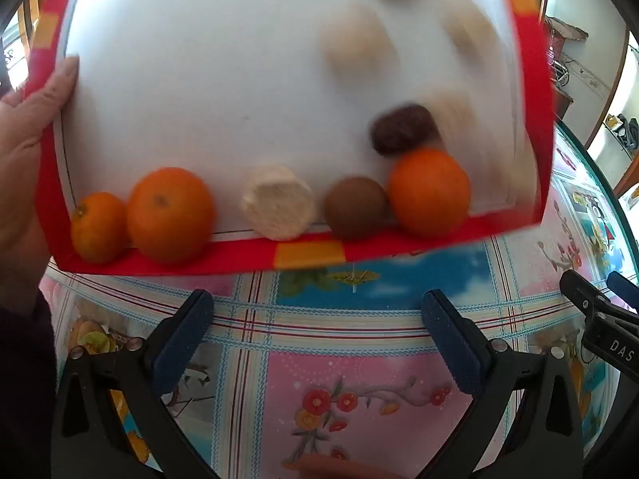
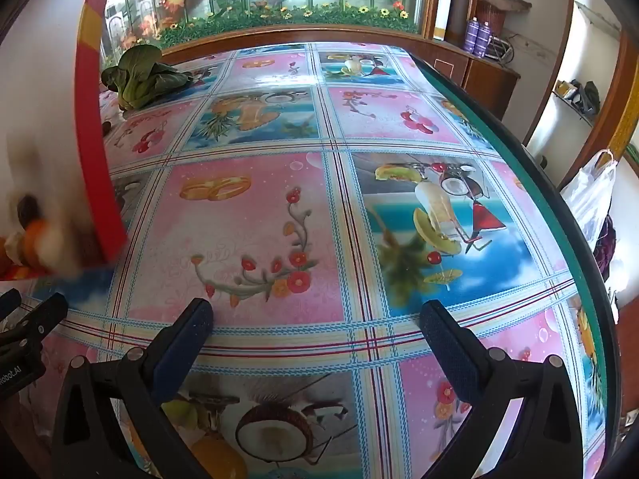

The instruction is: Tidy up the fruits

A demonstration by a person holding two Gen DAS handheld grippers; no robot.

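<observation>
A white cutting board with a red rim (image 1: 223,253) is tilted up by a bare hand (image 1: 28,127) in the left wrist view. Along its lower edge lie a small orange (image 1: 98,225), a bigger orange (image 1: 169,213), a pale round piece (image 1: 279,201), a brown kiwi (image 1: 355,205) and another orange (image 1: 429,191). A dark red fruit (image 1: 403,127) and several pale blurred pieces (image 1: 359,46) are sliding down. My left gripper (image 1: 317,331) is open and empty below the board. My right gripper (image 2: 315,335) is open and empty over the tablecloth.
The board's red rim (image 2: 96,131) and blurred fruit (image 2: 36,235) show at the left of the right wrist view. A leafy green vegetable (image 2: 143,76) lies at the table's far left. The table's green edge (image 2: 559,215) runs along the right. The other gripper (image 1: 603,315) shows at right.
</observation>
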